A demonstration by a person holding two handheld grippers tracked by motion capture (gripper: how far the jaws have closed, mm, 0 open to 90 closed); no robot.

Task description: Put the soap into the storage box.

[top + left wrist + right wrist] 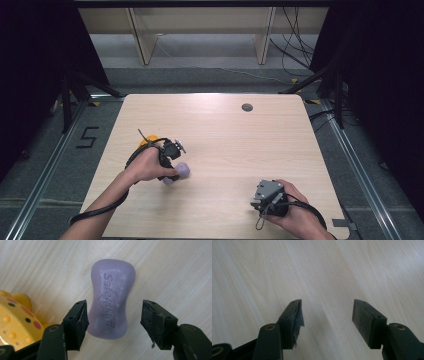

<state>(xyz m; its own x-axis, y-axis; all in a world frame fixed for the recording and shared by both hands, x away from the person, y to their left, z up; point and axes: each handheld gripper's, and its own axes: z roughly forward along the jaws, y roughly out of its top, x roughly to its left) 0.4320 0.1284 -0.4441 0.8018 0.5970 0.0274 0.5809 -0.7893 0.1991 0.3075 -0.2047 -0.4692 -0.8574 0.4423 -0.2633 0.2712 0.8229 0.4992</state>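
A purple bar of soap [111,302] stamped "Safeguard" lies flat on the wooden table [225,140]. In the high view the soap [183,170] sits just right of the person's left hand. My left gripper [115,320] hangs over it, open, with one jaw on each side of the bar's near end; the left jaw looks close to touching, the right one stands apart. A yellow toy with red and black dots [15,320] lies beside the left jaw; it shows orange-yellow [148,141] behind the hand. My right gripper [327,317] is open over bare wood, near the front right [270,197].
A small dark round hole [247,107] sits in the table near its far edge. Black cables trail from both grippers over the front edge. Beyond the table are a grey floor, wooden frame legs and dark curtains at both sides.
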